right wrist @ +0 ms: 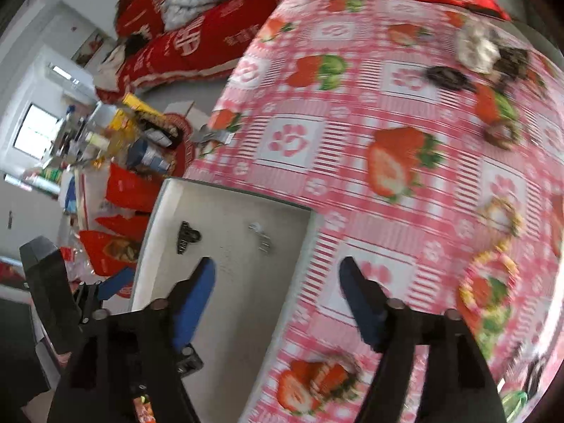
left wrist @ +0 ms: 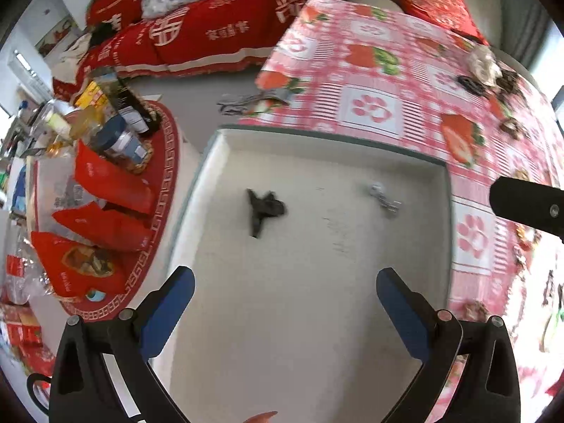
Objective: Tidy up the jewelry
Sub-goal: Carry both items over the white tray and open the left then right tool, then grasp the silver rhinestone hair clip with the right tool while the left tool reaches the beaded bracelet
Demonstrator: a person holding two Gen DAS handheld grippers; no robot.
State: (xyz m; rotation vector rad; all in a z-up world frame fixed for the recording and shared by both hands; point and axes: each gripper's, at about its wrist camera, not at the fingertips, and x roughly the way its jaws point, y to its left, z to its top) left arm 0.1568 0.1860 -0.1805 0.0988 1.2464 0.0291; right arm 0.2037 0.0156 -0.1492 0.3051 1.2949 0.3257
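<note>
A glossy plastic tablecloth (right wrist: 352, 112) lies under a matt white tray (left wrist: 317, 299) holding a shiny metal clip (left wrist: 384, 199).

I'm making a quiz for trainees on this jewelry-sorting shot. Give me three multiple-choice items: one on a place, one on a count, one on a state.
1. Where does the dark hair clip lie?
A. in the white tray
B. on the tablecloth
C. in a gripper

2. How many items lie in the tray?
A. none
B. two
C. five

3. The left gripper is:
A. shut on a ring
B. shut, empty
C. open, empty

Answers: 1 A, it rests on the tray floor; 2 B, the clip and a silver piece; 3 C, fingers spread with nothing between.
</note>
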